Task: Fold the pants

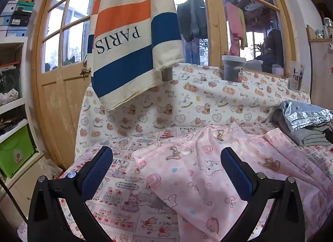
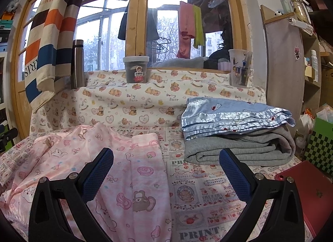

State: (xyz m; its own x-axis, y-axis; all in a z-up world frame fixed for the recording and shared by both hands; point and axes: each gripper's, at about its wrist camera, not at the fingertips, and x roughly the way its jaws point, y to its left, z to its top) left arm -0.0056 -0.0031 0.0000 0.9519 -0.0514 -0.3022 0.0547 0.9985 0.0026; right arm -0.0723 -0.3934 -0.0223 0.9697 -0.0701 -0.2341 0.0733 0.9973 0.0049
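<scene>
Both the left gripper and right gripper hang wide open, empty, over rumpled pink cartoon-print pants on the printed bedsheet.

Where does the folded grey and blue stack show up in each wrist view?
Left wrist: the stack sits at the far right edge, behind the pink pants.
Right wrist: the stack lies right of centre, beyond the open right gripper.
Shared landmark: the dark tub on the sill.
</scene>
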